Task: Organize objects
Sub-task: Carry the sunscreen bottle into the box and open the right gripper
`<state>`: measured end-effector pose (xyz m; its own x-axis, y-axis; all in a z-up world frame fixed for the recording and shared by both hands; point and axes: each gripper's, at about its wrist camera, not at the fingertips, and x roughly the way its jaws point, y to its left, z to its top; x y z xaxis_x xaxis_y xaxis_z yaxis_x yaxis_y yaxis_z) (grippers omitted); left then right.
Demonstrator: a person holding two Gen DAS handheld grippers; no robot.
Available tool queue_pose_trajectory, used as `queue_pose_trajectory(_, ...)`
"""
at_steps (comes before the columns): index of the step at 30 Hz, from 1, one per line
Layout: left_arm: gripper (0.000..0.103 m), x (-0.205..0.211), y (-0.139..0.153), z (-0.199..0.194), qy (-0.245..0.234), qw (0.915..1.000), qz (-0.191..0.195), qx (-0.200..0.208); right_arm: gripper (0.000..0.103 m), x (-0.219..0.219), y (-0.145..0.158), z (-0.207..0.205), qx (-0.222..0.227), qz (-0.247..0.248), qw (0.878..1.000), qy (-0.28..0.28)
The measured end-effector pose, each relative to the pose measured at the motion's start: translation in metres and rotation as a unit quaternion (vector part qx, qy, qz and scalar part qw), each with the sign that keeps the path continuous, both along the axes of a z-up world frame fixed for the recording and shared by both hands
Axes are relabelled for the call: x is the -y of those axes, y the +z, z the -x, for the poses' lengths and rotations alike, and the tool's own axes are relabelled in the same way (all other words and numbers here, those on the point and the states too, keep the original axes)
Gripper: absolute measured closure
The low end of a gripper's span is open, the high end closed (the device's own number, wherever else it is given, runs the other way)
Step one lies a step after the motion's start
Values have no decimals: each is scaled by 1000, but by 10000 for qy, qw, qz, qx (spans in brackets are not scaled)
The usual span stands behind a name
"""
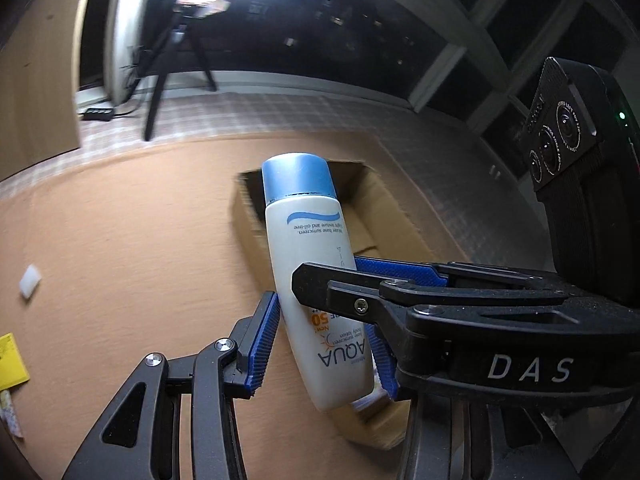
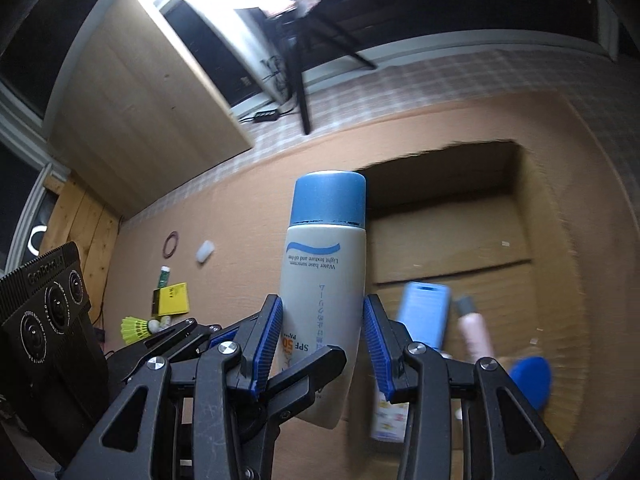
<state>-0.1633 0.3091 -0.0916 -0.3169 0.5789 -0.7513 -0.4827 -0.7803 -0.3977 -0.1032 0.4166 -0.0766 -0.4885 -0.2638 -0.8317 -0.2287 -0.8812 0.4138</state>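
A white sunscreen bottle (image 1: pixel 308 240) with a blue cap is held tilted in the air above the tan mat. My left gripper (image 1: pixel 324 324) is shut on its lower body, blue pads on both sides. My right gripper (image 1: pixel 332 272) comes in from the right and crosses it, one black finger in front of the bottle and one blue pad behind. In the right wrist view the same bottle (image 2: pixel 324 280) stands between the pads of my right gripper (image 2: pixel 322 304), which press its sides. An open cardboard box (image 2: pixel 520 240) lies just behind and to the right of it.
The box holds a blue flat pack (image 2: pixel 424 312), a pink tube (image 2: pixel 474 332) and a blue round thing (image 2: pixel 528 376). On the mat to the left lie a white cap (image 2: pixel 205 251), a yellow booklet (image 2: pixel 173 299), a shuttlecock (image 2: pixel 136 330) and rubber bands (image 2: pixel 172 244). A tripod (image 1: pixel 160 80) stands beyond.
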Motion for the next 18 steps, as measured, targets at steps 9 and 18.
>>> queue_pose_trajectory(9, 56, -58, -10, -8, -360, 9993, 135, 40, 65, -41, -10, -27, 110, -33, 9994, -340)
queue_pose_trajectory(18, 56, -95, -22, -16, -639, 9974, 308, 77, 65, -66, -22, -49, 219, 27, 9979, -606)
